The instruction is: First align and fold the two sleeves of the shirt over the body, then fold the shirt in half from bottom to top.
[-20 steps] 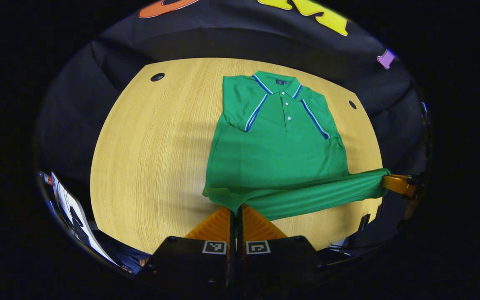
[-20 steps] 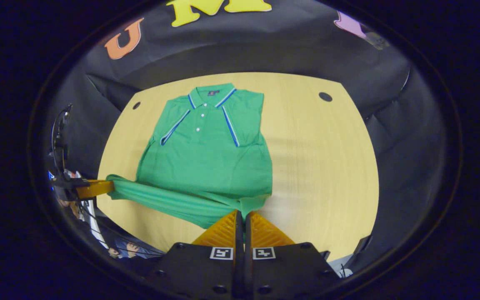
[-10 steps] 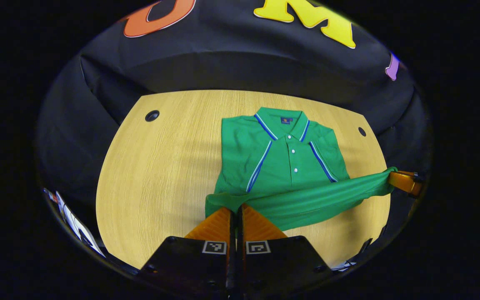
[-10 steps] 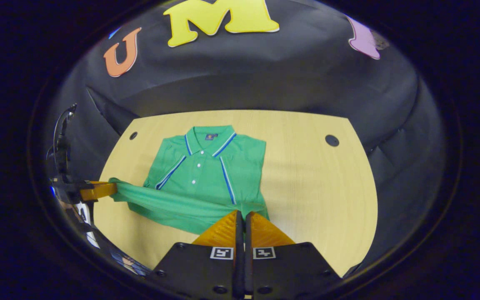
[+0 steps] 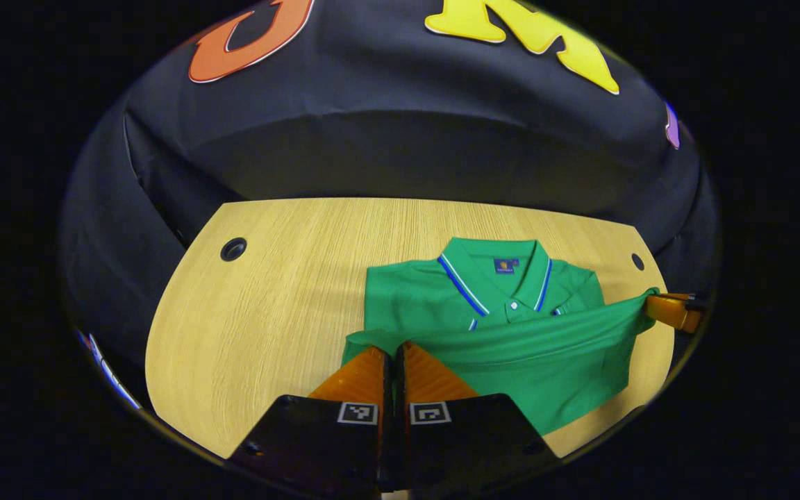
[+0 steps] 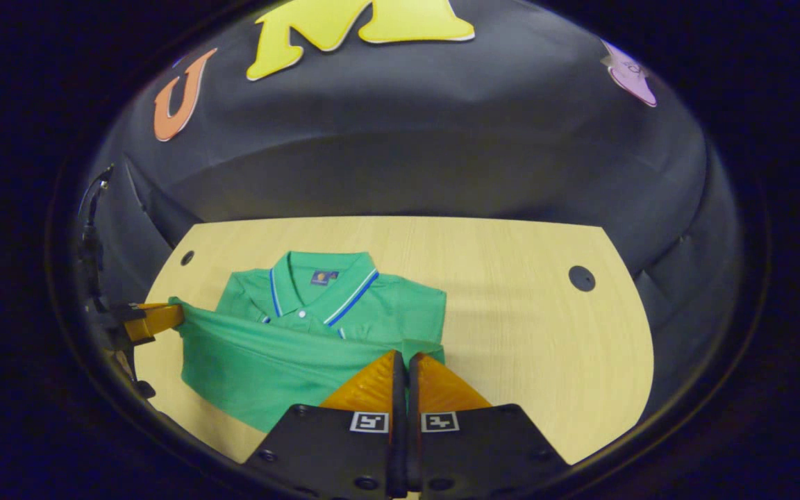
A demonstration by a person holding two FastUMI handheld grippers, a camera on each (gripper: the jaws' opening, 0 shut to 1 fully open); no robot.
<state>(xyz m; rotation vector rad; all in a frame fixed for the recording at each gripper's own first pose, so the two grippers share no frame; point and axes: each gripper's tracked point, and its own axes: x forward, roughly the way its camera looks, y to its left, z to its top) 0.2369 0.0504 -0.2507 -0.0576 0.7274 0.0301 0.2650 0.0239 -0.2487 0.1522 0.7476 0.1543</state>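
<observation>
Both hand-held grippers — left [image 5: 394, 347], right [image 6: 401, 355] — clenched on the green shirt's [image 5: 511, 347] hem, lifted over its body.

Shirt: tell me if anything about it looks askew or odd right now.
Nothing stands out. The green shirt lies square on the table, its hem held level between the left gripper and the right gripper, both with jaws closed on a hem corner, just below the collar.

A light wooden table [image 5: 268, 312] holds a green shirt [image 5: 435, 305]. 2 round dark holes [image 5: 233, 248] sit near the table's far corners.
</observation>
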